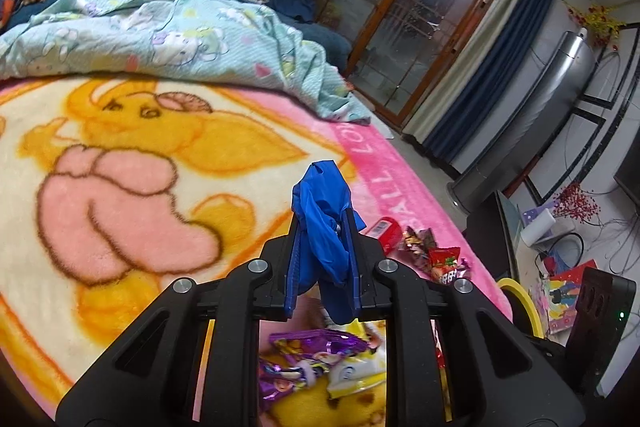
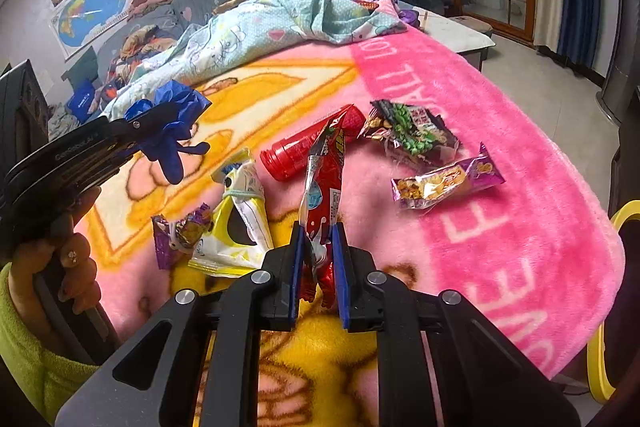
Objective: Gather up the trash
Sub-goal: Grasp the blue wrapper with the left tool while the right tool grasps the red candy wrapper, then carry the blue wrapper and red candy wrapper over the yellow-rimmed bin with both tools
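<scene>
We hold the left hand-held gripper (image 1: 324,227) pressed together on a crumpled blue glove (image 1: 322,203), which hangs between its pads above the pink blanket (image 1: 120,147). Below it lie a purple wrapper (image 1: 316,345) and a yellow-white packet (image 1: 352,375). Our right hand-held gripper (image 2: 318,239) pinches a red snack wrapper (image 2: 324,183) that stands up from its pads. Just beyond that wrapper lies a red plastic bottle (image 2: 292,155); ahead to the right are a dark wrapper with green print (image 2: 412,135) and a purple snack bar packet (image 2: 448,183). To the left of the right hand-held gripper a hand (image 2: 68,267) in a green sleeve (image 2: 28,355) grips the other tool.
</scene>
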Available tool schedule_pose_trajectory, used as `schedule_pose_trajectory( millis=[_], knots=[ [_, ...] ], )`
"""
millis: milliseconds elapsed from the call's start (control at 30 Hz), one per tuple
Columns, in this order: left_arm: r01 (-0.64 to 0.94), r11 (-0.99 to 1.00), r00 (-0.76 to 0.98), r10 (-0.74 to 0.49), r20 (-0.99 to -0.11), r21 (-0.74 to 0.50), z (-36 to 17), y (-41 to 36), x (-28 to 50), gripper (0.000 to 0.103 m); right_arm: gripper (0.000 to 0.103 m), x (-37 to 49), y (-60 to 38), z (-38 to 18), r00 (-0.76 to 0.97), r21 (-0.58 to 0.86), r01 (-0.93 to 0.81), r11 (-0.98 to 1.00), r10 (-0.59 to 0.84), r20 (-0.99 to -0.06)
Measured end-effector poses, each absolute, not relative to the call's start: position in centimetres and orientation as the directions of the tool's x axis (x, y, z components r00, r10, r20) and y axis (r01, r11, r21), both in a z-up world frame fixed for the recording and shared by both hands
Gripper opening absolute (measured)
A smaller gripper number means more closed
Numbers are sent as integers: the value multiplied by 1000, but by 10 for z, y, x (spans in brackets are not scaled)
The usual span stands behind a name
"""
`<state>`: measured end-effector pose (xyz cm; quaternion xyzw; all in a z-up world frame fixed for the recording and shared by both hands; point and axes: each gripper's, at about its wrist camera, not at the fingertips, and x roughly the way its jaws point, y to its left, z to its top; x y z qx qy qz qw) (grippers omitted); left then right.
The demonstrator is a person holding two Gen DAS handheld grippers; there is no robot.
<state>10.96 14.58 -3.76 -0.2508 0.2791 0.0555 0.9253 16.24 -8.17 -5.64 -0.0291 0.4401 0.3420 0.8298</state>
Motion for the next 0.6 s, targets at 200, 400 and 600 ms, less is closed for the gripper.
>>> schedule_pose_trajectory(
  millis=[200, 400, 600],
  knots=[
    [-206, 881, 846, -59, -530, -427, -30, 132, 109, 13, 14, 163, -93, -47, 397, 259, -583, 770, 548, -737],
    [-159, 894, 847, -94, -522, -419, -26, 113, 111, 13, 14, 167, -109, -41, 423, 261, -559, 787, 541, -727],
    [-117, 904, 848, -124, -515, -410, -22, 95, 111, 13, 14, 171, -127, -33, 448, 271, -534, 801, 540, -712]
  ],
)
